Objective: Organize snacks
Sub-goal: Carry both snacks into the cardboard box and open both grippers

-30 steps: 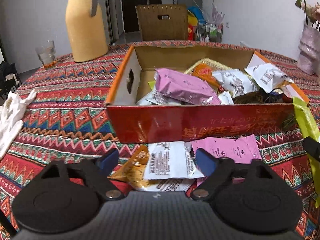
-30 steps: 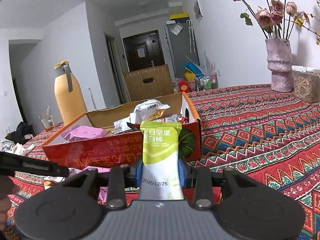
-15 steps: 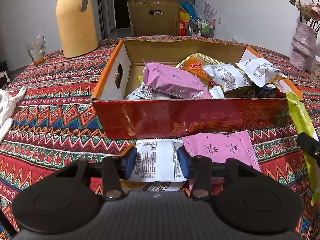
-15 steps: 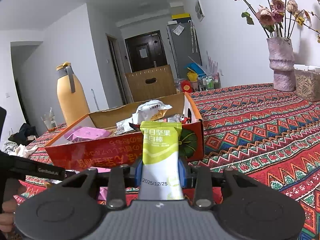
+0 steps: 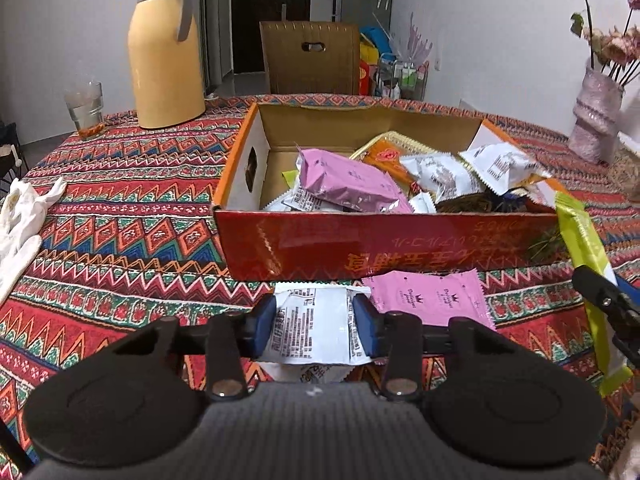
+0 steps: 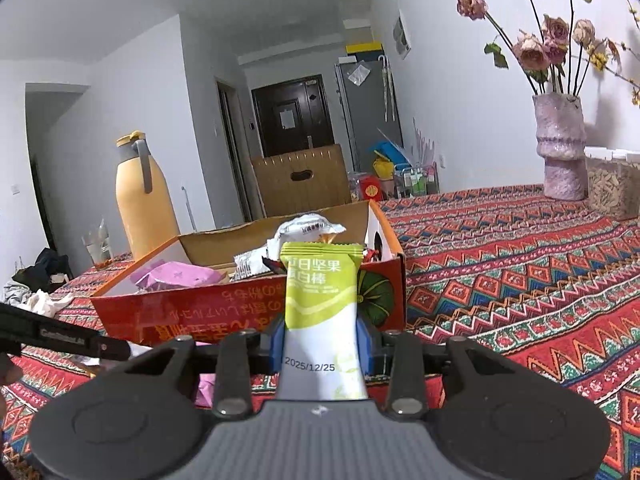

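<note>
The right gripper (image 6: 322,340) clamps a green-and-white snack bar (image 6: 321,300) upright — behind it the red cardboard box (image 6: 200,312) holds packets on the patterned tablecloth (image 6: 520,272).

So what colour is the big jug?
Yellow, with a grey handle: the jug shows best in the left wrist view.

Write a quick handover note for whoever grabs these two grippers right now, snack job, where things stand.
Left gripper: shut on the white snack packet, just in front of the red box.
Right gripper: shut on the green nut bar, held upright in front of the box's right end.
Done: the box already holds a pile of snacks, including a pink packet.
Left: drop both held snacks into the box, then pick up the pink sachet lying on the tablecloth against the box front. More wrappers may lie under the left gripper; cannot tell.
</note>
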`<action>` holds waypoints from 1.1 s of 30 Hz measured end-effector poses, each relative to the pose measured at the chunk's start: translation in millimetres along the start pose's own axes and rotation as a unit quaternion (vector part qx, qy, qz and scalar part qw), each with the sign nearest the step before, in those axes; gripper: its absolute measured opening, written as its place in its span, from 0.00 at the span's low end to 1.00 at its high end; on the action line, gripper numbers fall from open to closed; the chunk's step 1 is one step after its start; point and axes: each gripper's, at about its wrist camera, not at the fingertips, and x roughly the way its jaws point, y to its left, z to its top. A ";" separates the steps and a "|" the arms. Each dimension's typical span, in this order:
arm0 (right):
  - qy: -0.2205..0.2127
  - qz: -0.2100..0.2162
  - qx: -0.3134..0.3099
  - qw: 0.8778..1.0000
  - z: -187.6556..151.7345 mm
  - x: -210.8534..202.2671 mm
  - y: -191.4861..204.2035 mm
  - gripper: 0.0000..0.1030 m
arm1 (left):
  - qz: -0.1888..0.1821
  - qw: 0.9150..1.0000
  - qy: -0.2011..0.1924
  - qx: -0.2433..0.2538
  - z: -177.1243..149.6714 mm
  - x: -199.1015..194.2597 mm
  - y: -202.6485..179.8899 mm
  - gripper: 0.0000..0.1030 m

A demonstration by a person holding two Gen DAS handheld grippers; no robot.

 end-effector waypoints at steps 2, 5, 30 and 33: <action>-0.006 -0.001 -0.003 1.000 -0.3 -2.7 1.1 0.33 | -0.003 1.000 -0.006 -0.003 -1.0 -6.5 1.5 0.42; -0.014 -0.003 -0.016 1.000 -0.4 -7.3 5.0 0.33 | -0.005 1.000 -0.016 -0.004 -2.2 -16.4 3.9 0.42; -0.040 0.002 -0.029 0.999 31.8 -33.4 20.6 0.34 | -0.020 0.995 -0.092 -0.021 16.9 -67.5 -1.5 0.42; -0.044 0.002 -0.035 0.998 38.8 -29.1 24.8 0.34 | -0.022 0.994 -0.102 -0.023 23.9 -68.8 -3.8 0.42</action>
